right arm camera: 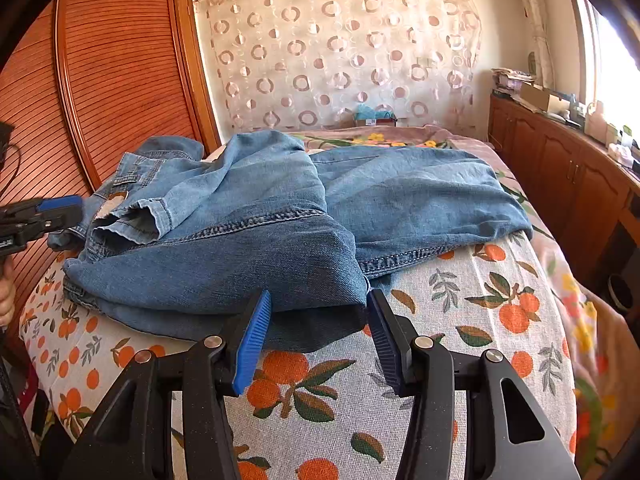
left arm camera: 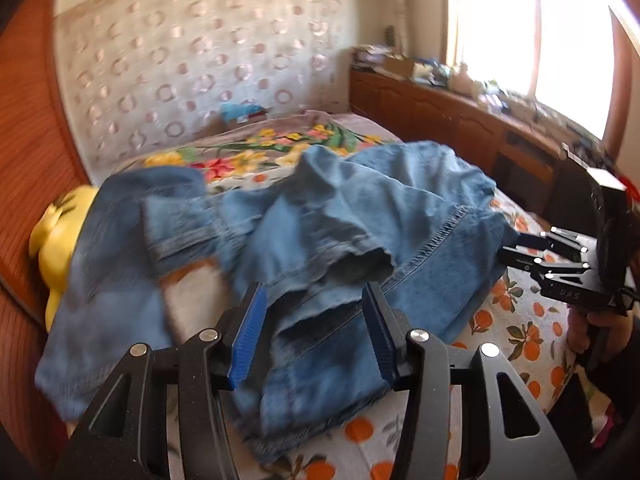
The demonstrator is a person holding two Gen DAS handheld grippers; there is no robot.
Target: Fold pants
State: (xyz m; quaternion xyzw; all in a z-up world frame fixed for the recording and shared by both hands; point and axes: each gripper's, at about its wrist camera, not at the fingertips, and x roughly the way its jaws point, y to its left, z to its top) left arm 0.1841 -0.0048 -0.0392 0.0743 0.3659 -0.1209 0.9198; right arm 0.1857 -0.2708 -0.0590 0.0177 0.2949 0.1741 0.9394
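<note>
Pants (right arm camera: 256, 216) of blue denim lie bunched and partly folded on the bed (right arm camera: 460, 320), over its orange-print cover. Left tool (left arm camera: 314, 328) stands open, denim hem between its blue pads without being pinched. Right tool (right arm camera: 318, 338) is open too, its pads flanking the near fold.
</note>
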